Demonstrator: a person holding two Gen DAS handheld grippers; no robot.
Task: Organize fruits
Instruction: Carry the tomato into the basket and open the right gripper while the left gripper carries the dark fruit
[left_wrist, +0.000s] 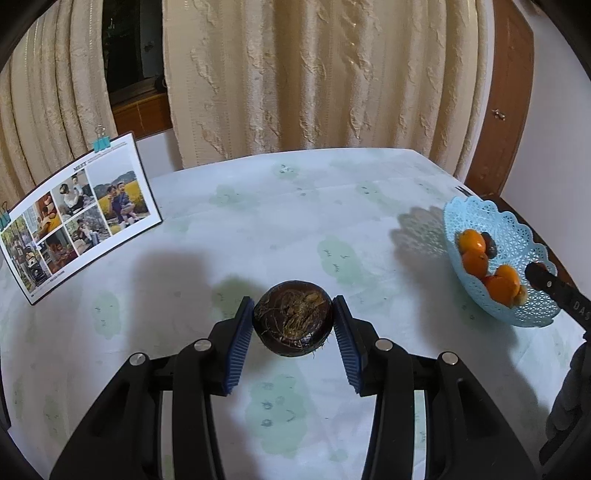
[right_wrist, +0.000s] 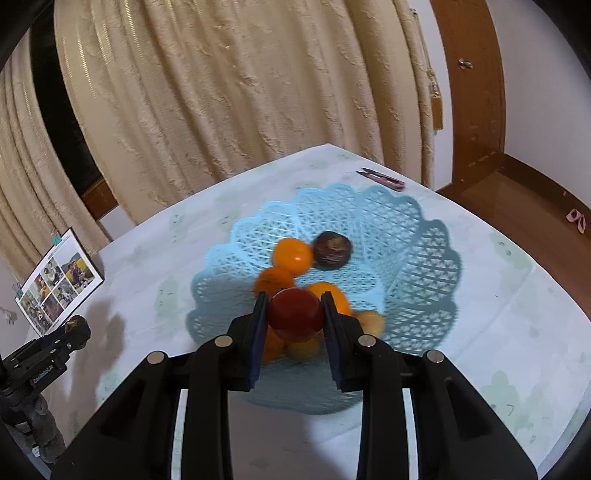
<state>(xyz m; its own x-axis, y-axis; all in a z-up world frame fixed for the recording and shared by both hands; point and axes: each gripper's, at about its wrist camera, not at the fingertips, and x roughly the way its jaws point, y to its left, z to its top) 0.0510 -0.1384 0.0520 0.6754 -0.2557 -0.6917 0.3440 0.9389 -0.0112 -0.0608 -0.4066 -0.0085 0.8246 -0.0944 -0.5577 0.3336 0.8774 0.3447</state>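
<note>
Photo card: a board of family snapshots (left_wrist: 79, 218) stands tilted at the left edge of the desk, held by teal binder clips (left_wrist: 101, 142).
Desk: a pale cloth with faint green cloud prints (left_wrist: 295, 221) covers it; cream curtains hang behind.
Left claw: the left claw (left_wrist: 293, 321) is clenched on a dark brown round fruit, its blue ribbed pads (left_wrist: 240, 343) pressed to either side.
Dark fruit: the dark brown round fruit (left_wrist: 293, 323) looks like a water chestnut, glossy and nearly black, flattened, with a rough tan fibrous patch and stringy rootlets on the face turned to the camera. It is held above the cloth, well left of the basket.
Basket: a light blue plastic lattice basket (left_wrist: 517, 236) with a scalloped rim sits on the right part of the desk. In it lie several oranges (right_wrist: 291, 254), smooth and bright, a second dark brown fruit (right_wrist: 332, 248) touching one orange, and small yellowish fruits (right_wrist: 371, 321), blurred.
Right claw: the right claw (right_wrist: 295, 314) grasps a red round fruit between its blue pads, over the near side of the basket.
Red fruit: the red round fruit (right_wrist: 295, 314) is deep red, smooth and matte, about orange-sized; its kind I cannot tell.
Far corner: a small pink-handled snipper (right_wrist: 382, 178) lies on the cloth beyond the basket.
</note>
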